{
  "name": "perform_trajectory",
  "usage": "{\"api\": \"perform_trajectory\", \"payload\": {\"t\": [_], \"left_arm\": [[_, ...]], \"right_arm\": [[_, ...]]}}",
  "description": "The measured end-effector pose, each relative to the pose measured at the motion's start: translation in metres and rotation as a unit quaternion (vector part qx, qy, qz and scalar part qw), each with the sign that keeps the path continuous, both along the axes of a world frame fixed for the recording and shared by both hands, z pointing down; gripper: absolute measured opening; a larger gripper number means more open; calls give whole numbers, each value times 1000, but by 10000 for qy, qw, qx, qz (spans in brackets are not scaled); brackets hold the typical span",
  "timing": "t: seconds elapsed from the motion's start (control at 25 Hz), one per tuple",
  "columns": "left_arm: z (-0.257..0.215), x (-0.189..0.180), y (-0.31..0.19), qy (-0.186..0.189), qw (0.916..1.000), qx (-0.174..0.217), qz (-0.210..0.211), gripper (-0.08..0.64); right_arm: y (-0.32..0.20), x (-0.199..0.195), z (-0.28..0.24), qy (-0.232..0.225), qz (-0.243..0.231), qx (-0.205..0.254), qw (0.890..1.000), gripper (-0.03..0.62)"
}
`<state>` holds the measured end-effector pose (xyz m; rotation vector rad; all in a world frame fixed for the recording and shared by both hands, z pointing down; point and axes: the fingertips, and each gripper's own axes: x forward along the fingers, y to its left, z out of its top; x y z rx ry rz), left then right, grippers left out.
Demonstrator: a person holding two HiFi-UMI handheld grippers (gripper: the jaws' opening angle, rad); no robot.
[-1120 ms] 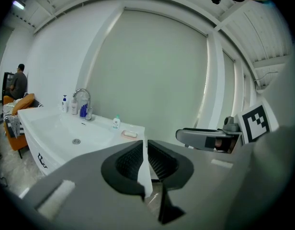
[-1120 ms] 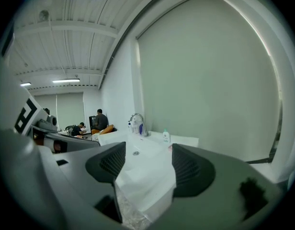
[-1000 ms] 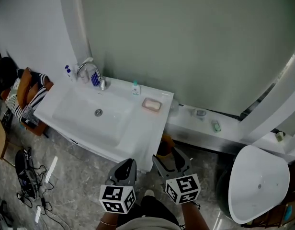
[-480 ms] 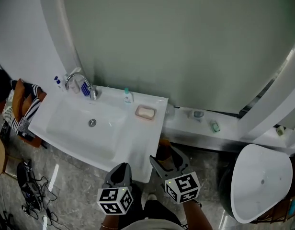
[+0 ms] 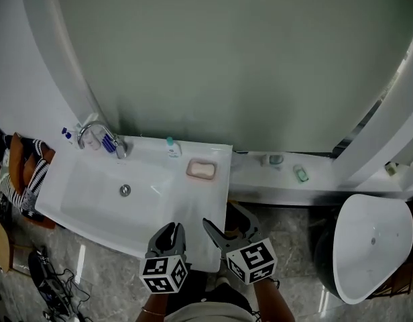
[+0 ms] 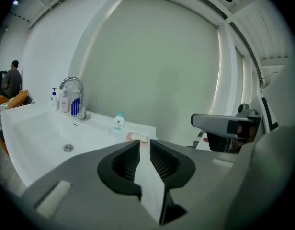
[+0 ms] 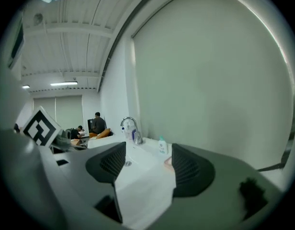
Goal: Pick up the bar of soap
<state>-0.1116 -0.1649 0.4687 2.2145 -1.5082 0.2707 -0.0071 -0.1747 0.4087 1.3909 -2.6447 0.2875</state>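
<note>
Two empty tools sit at 6 o'clock of the pale pink rectangular soap bar (image 5: 201, 170) on the white ceramic basin (image 5: 92, 194), left gripper (image 5: 173, 230) barely parted, right gripper (image 5: 224, 218) wide; a hard pinch may squirt it away.

On the white sink (image 5: 153, 200), the bar of soap (image 5: 201, 170) looks pale pink; left of the sink, a cloth (image 5: 33, 180) is black-and-white striped.
</note>
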Motion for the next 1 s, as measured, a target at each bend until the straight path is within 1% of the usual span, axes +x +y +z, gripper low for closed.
{"api": "perform_trajectory", "payload": {"t": [0.08,0.16,0.2,0.24,0.28,0.36,0.44,0.52,0.56,0.64,0.72,0.8,0.84,0.88,0.96,1.0], "left_arm": [[5,-3,-13,106,9998,-111,88,66],[11,-4,-23,315,9989,-293,189,60],[15,-6,-28,342,9985,-368,200,54],[17,-9,-33,277,9986,-408,182,54],[18,-13,-39,135,9990,-402,145,52],[15,-20,-51,-218,9993,-311,35,52],[10,-25,-59,-419,9988,-220,-137,52],[8,-28,-67,-393,9984,-227,-325,52],[9,-27,-69,-359,9984,-268,-351,52],[11,-21,-72,-351,9985,-335,-246,54],[10,-15,-76,-352,9987,-336,-162,55],[9,-13,-79,-366,9985,-357,-177,58],[10,-12,-79,-380,9983,-385,-218,59],[11,-10,-79,-348,9981,-423,-275,59],[14,-2,-76,-118,9978,-546,-349,44],[17,2,-75,-35,9975,-617,-347,37]], "right_arm": [[-12,-6,4,58,55,20,10000,291],[-25,-10,4,84,121,77,9999,291],[-30,-13,4,148,127,112,9997,291],[-34,-15,6,295,86,148,9994,291],[-38,-17,7,517,-4,198,9985,291],[-51,-16,11,1036,-283,340,9936,291],[-68,-13,17,1427,-601,388,9872,291],[-90,-9,21,1689,-896,387,9808,291],[-102,-8,24,1791,-1036,378,9776,291],[-121,-8,34,1925,-1346,263,9717,291],[-140,-12,52,2072,-1718,23,9631,291],[-159,-18,79,2366,-2072,-253,9489,291],[-167,-20,95,2592,-2253,-373,9384,291],[-174,-22,111,2880,-2460,-465,9243,291],[-182,-26,141,3513,-2902,-570,8883,290],[-185,-28,154,3744,-3089,-623,8721,291]]}}
